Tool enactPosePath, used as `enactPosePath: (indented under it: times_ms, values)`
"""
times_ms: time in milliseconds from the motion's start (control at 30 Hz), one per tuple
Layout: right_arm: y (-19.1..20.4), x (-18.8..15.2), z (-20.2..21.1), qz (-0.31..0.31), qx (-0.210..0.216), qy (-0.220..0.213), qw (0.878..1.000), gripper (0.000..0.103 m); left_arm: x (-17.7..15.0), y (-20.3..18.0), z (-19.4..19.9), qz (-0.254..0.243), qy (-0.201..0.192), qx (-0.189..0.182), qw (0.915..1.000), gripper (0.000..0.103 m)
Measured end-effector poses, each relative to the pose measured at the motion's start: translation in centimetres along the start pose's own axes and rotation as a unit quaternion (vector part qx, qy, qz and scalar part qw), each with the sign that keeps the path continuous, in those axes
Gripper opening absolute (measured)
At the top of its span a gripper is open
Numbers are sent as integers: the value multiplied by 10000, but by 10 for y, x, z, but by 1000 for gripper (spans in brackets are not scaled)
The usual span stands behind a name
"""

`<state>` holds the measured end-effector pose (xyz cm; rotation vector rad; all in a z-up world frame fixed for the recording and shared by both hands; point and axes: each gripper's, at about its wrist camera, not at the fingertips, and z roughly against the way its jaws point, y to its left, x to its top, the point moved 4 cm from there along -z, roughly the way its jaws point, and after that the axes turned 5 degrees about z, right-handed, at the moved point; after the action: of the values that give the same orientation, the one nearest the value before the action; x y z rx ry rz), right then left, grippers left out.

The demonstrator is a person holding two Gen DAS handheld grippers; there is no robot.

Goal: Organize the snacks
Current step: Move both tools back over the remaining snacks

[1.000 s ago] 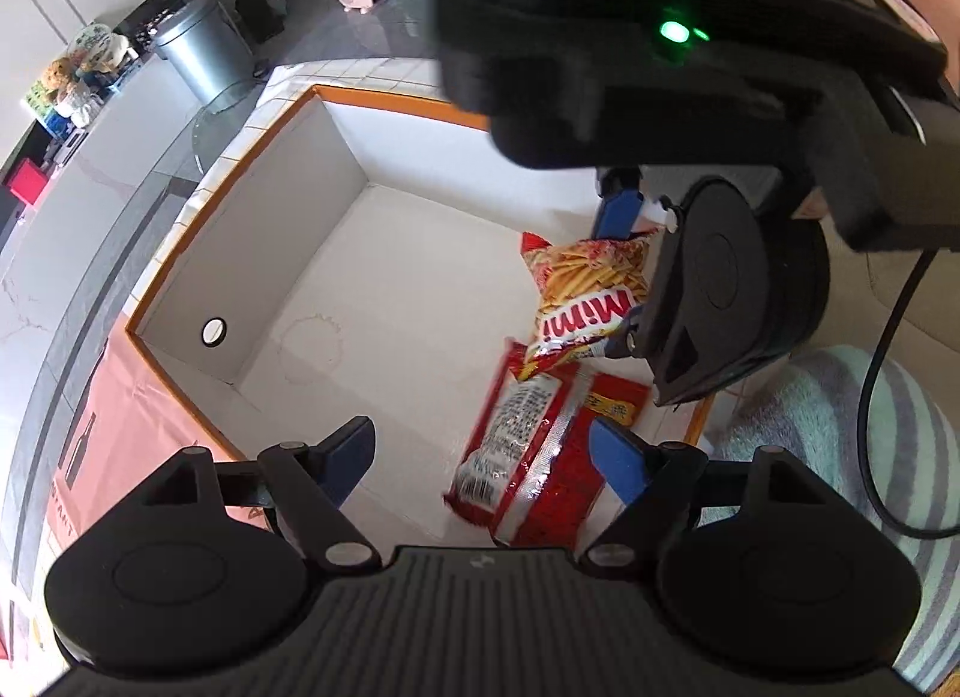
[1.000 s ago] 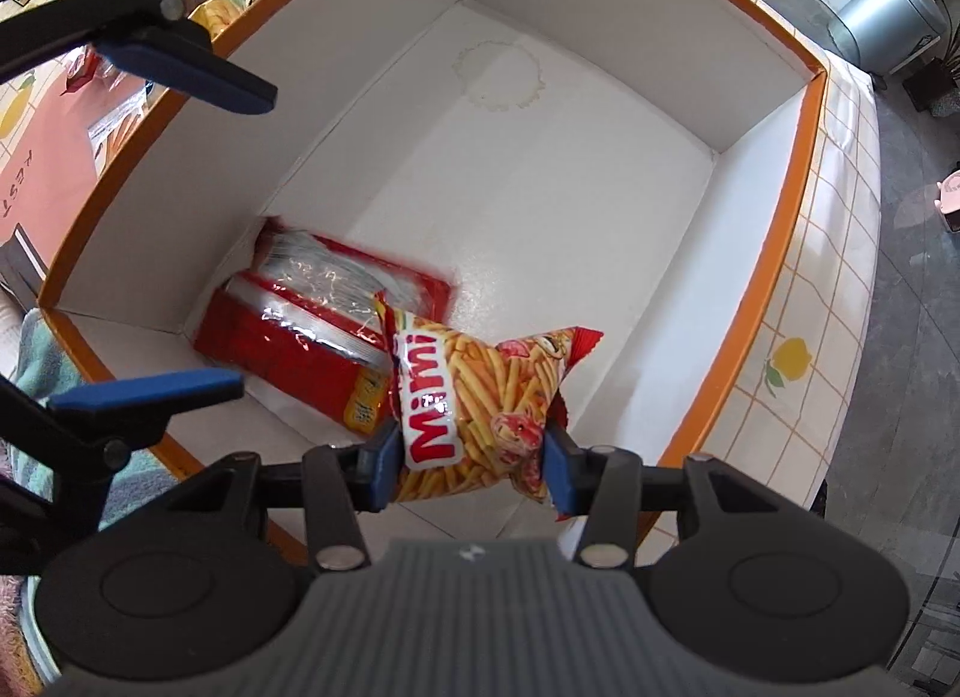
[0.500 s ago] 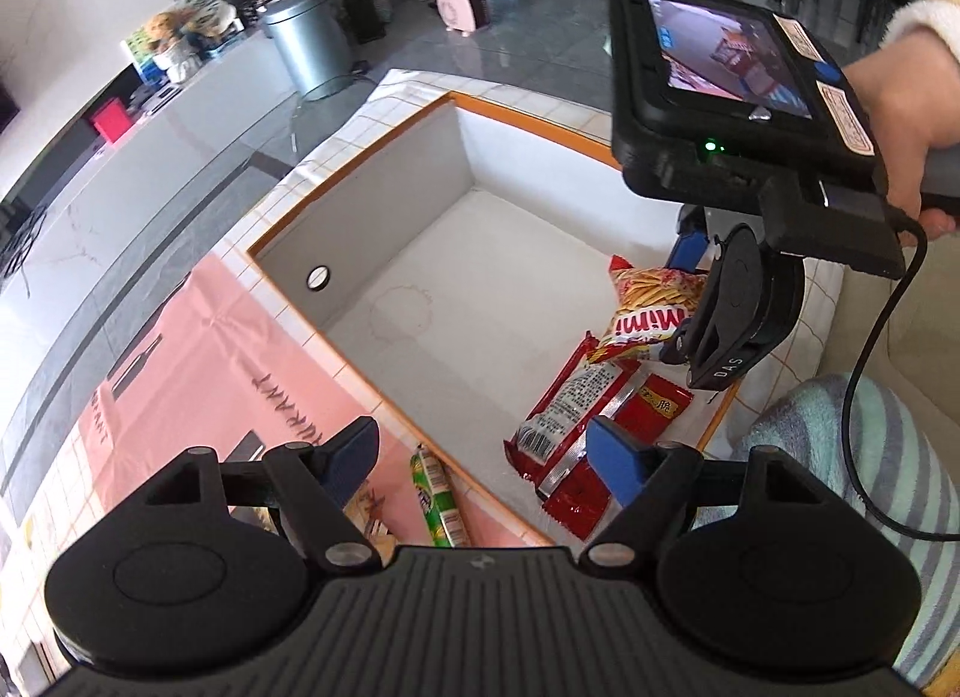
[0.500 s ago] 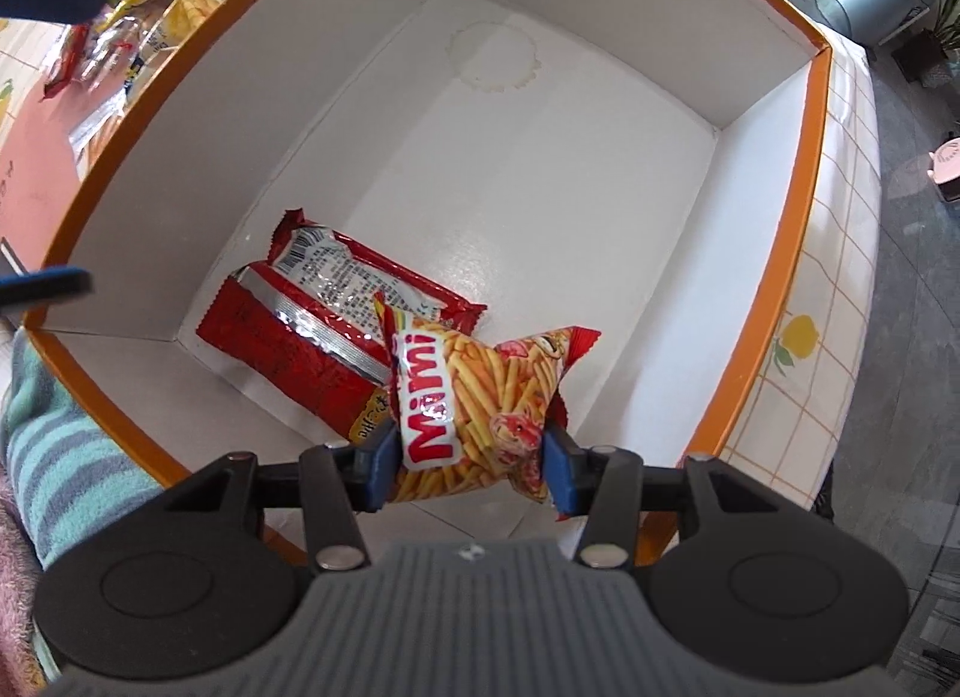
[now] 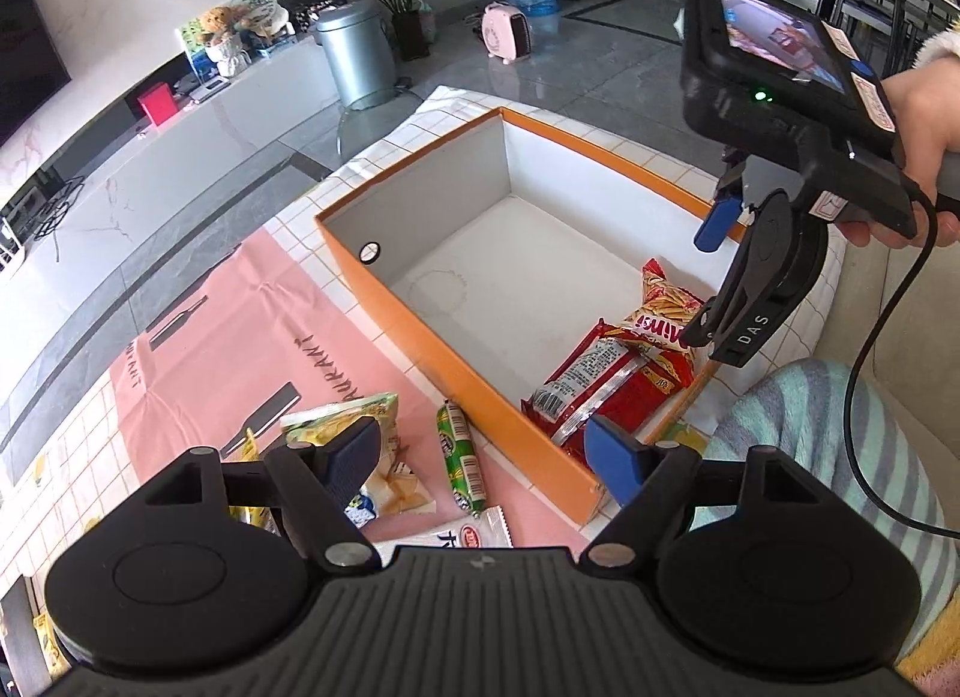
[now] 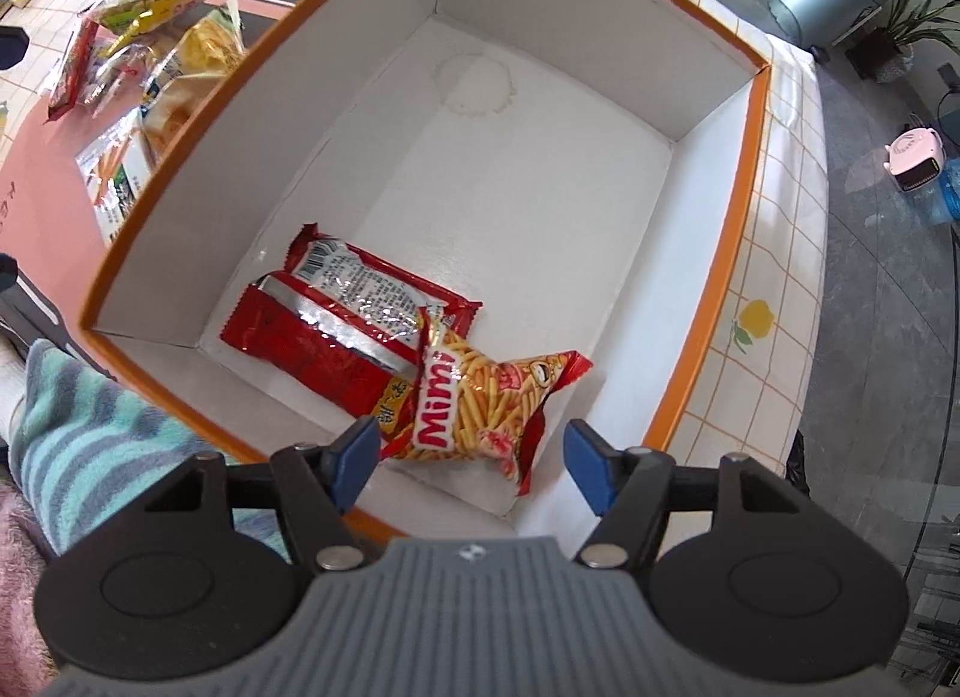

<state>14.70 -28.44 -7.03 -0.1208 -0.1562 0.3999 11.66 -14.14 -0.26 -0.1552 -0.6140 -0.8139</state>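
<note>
An orange-rimmed white box [image 5: 414, 313] [image 6: 744, 157] stands on the tiled table. Inside, at its near corner, lie two red snack packs [image 5: 606, 385] [image 6: 336, 325] and a yellow-red Mimi stick bag [image 6: 480, 403] [image 5: 663, 313] resting partly on them. My right gripper [image 6: 471, 457] is open just above the Mimi bag, not gripping it. My left gripper [image 5: 486, 451] is open and empty above the box's near wall. Loose snacks lie outside on the pink mat: a green sausage stick [image 5: 459, 457], a yellow-green bag [image 5: 360, 427], a white pack [image 5: 462, 535].
More loose snack packs [image 6: 138, 55] lie on the pink mat [image 5: 240, 349] left of the box. A person's striped sleeve [image 5: 810, 457] is at the near right of the box. A bin [image 5: 354, 58] and floor lie beyond the table.
My right gripper has opened and let go of the Mimi bag, which now lies in the box. My left gripper has pulled back out of the box, toward the loose snacks.
</note>
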Motion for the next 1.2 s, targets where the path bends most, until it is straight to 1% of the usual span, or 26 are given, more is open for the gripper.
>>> enactPosePath:
  times_ms: [133,267,400,567,633,733,800,900,1000,1133,1200]
  values:
    - [12,-5,24,-160,27,-349,9993,66,-13,4,20,164,-216,165,9995,90]
    - [33,-9,54,-281,22,-922,9953,66,-29,13,41,531,-391,178,9977,85]
    - [58,-13,79,-580,219,-1567,9857,67,-47,21,61,807,-663,334,9940,79]
    - [98,-17,92,-819,399,-2262,9698,67,-70,30,79,1167,-923,575,9872,75]
    - [115,-18,91,-1005,442,-2482,9625,67,-81,36,86,1407,-1061,698,9819,71]
    - [141,-20,86,-1293,577,-2796,9496,67,-95,48,91,1854,-1204,772,9722,70]
    - [157,-20,81,-1425,611,-2961,9425,67,-107,57,92,2144,-1235,833,9653,68]
    - [179,-18,73,-1626,600,-3156,9329,67,-122,68,87,2450,-1179,907,9580,67]
    - [199,-14,66,-1701,344,-3387,9248,67,-139,78,84,2673,-1233,845,9519,66]
    - [217,-9,56,-1731,-93,-3644,9150,67,-160,94,77,3010,-1331,954,9395,66]
    - [224,-4,50,-1660,-230,-3697,9139,67,-168,101,72,3125,-1326,957,9357,66]
